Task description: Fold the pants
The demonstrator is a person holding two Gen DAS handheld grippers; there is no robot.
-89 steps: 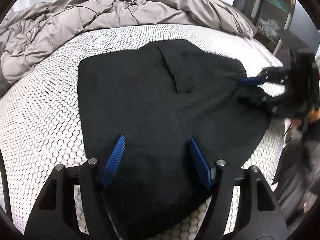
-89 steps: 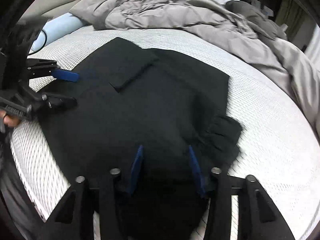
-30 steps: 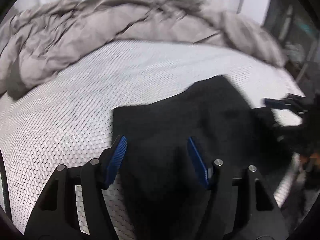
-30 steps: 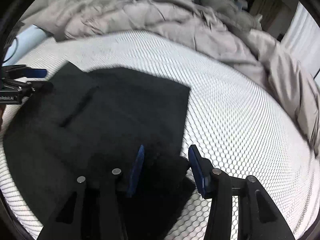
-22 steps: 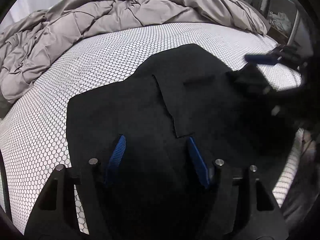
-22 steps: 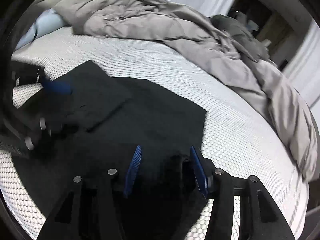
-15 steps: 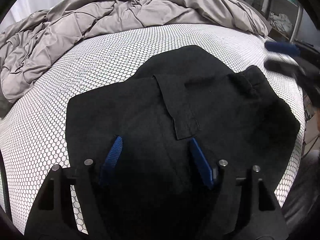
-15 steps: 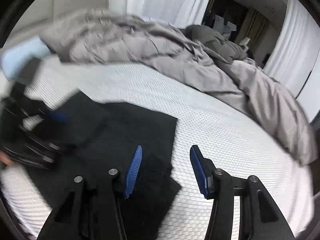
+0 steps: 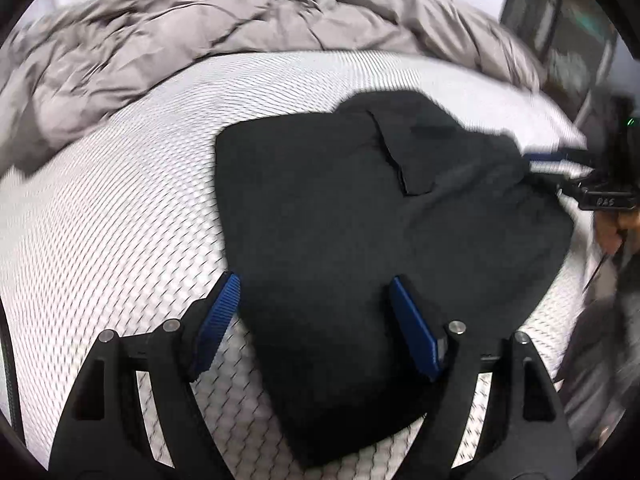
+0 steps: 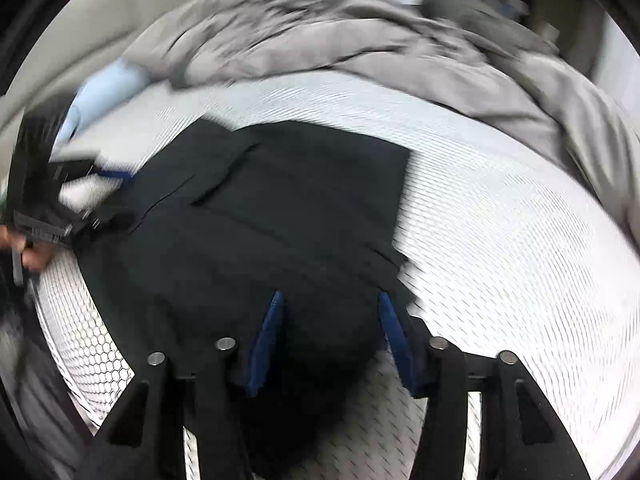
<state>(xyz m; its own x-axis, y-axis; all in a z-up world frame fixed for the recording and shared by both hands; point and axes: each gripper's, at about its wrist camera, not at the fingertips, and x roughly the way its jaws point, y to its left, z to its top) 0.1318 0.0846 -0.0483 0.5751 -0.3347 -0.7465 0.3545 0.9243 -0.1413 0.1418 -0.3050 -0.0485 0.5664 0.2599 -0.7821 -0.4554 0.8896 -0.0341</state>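
Observation:
The black pants (image 9: 360, 216) lie folded flat on the white honeycomb-patterned mattress (image 9: 100, 220); they also show in the right wrist view (image 10: 280, 216). My left gripper (image 9: 316, 292) is open, its blue pads astride the near edge of the pants. My right gripper (image 10: 328, 308) is open over the opposite edge of the pants. Each gripper shows in the other's view: the right one (image 9: 560, 164) at the pants' far right edge, the left one (image 10: 92, 192) at their left edge. Both frames are motion-blurred.
A rumpled grey duvet (image 9: 200, 32) is heaped along the far side of the bed, also in the right wrist view (image 10: 400, 40). A light blue pillow (image 10: 104, 92) lies at the far left. Dark shelving (image 9: 580, 40) stands beyond the bed's right edge.
Both grippers have swung back down over the pants' edges after lifting away. The pants lie as a compact folded stack, shifted right in the left wrist view.

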